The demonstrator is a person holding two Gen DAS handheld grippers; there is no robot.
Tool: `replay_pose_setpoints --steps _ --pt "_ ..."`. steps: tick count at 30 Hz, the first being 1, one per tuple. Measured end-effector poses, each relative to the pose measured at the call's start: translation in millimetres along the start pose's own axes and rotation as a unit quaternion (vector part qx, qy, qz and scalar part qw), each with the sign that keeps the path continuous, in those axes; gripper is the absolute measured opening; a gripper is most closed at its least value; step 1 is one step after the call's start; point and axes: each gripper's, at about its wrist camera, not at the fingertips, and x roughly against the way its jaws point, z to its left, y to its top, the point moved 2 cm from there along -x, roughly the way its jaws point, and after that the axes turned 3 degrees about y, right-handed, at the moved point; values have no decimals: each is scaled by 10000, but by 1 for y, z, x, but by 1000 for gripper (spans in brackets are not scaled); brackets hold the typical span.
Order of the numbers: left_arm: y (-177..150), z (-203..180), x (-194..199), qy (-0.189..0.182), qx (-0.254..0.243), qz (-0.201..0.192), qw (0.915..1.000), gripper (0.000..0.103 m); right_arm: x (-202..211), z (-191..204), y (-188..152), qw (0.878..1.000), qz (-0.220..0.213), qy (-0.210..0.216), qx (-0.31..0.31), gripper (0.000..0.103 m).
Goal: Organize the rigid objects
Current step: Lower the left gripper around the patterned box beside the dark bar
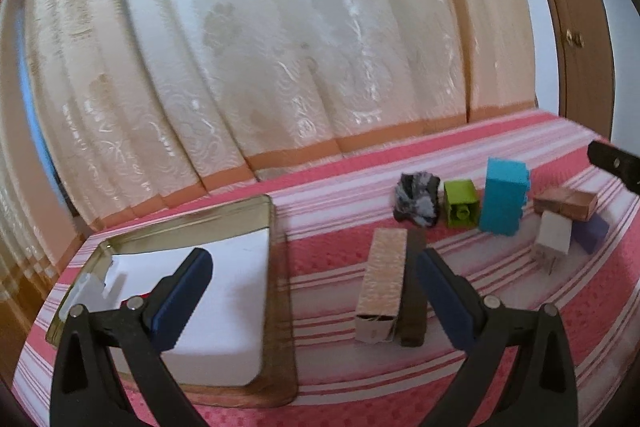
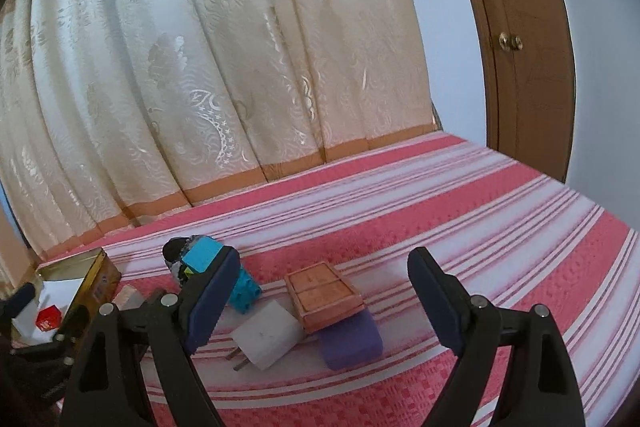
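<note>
A pick was being lined up. The left gripper [image 1: 312, 291] was held low over the bed [image 1: 332, 359], fingers spread and empty, with the long gold box [image 1: 382, 287] lying between them beside the tin [image 1: 264, 211]. The right gripper [image 2: 320, 303] hovered, fingers apart, over the white plug adapter [image 2: 268, 339] and copper box [image 2: 324, 295]. A descent and squeeze seemed required next.
</note>
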Motion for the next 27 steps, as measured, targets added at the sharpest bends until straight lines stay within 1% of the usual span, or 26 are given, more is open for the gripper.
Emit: replay_pose_setpoints --steps 5,7,10,11,12,15,17,18,20,21,23,24,26,27 --pt "2 -17 -16 -15 -212 337 9992 101 0 4 -2 9998 59 172 26 88" --pt "2 -25 -21 -64 -364 433 9984 96 1 6 -2 9997 53 231 54 88" --pt "2 -34 -29 -251 -513 636 9963 83 3 8 -2 9996 12 270 76 88" --pt "2 -35 -31 -355 -494 701 9957 77 3 8 -2 9996 1 277 75 88" --pt "2 -35 -33 -438 -451 758 9951 74 3 8 -2 9996 -3 287 74 88" --pt "1 -32 -43 -775 -123 1024 9916 68 2 8 -1 9995 25 318 73 88" --pt "-1 -31 -50 -1149 249 1303 9845 67 2 8 -1 9994 27 352 58 88" --pt "-1 -35 -49 -1169 222 1296 9844 65 3 9 -1 9993 12 359 53 88" --pt "-5 -46 -52 -1581 292 1544 9748 65 4 9 0 9993 -5 355 64 88" --pt "-7 -51 -54 -1801 383 1671 9686 58 4 8 0 9993 -6 357 67 88" --pt "-10 -57 -55 -2113 565 1808 9589 51 4 8 -1 9993 -2 358 62 88" --pt "-10 -57 -53 -2149 606 1786 9583 49 4 7 -1 9993 -2 359 52 88" --pt "-11 -60 -51 -2330 661 1782 9537 44 3 7 0 9994 2 358 31 88" --pt "-11 -60 -49 -2387 676 1768 9525 44 3 7 0 9993 8 360 27 88"
